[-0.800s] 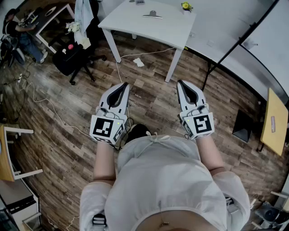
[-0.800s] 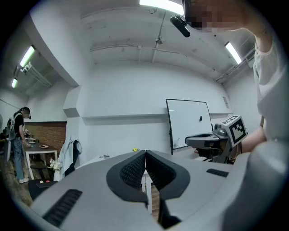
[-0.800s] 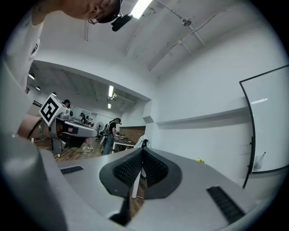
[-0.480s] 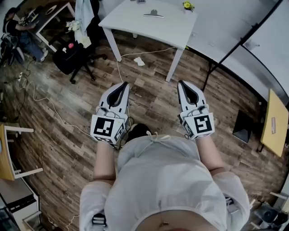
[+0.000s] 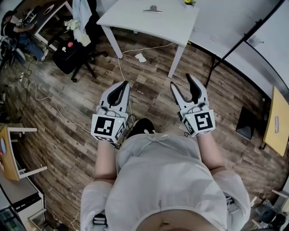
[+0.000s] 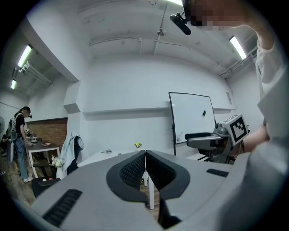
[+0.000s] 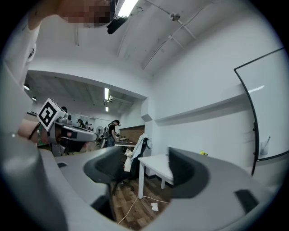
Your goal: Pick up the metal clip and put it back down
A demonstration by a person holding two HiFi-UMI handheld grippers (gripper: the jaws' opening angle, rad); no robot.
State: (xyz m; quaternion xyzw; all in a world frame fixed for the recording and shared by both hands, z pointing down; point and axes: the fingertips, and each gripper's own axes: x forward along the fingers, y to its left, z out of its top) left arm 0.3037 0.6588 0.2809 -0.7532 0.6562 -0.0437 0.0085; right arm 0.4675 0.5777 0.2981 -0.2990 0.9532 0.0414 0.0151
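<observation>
The right gripper (image 5: 181, 82) opens up: a moment ago its jaws sit pressed together, and now they stand about half apart with nothing between them. The right gripper view shows only floor and table leg through the gap. The left gripper (image 5: 122, 85) holds no such change; its jaws meet tip to tip and carry nothing.

The metal clip (image 5: 152, 9) lies flat on the white table (image 5: 131, 20), at the very top of the head view, nearer the top edge than it was half a second back, so the head is tipping down or the person is drawing closer. Both grippers sit mid-frame, level and well apart from the clip. This reads as the right side readying itself for the pick, and the approach itself has hardly begun.

There is plenty of room. Between the grippers and the table's near edge is bare wooden floor (image 5: 153, 97), with only a white cable (image 5: 119, 67) and a scrap of paper (image 5: 141, 57) low down. The office chair (image 5: 74, 56) stands off at upper left, and a dark slanted pole (image 5: 221, 56) runs at upper right, just beside the table's right leg. Coming in over the near edge, centre-top, looks clear.
</observation>
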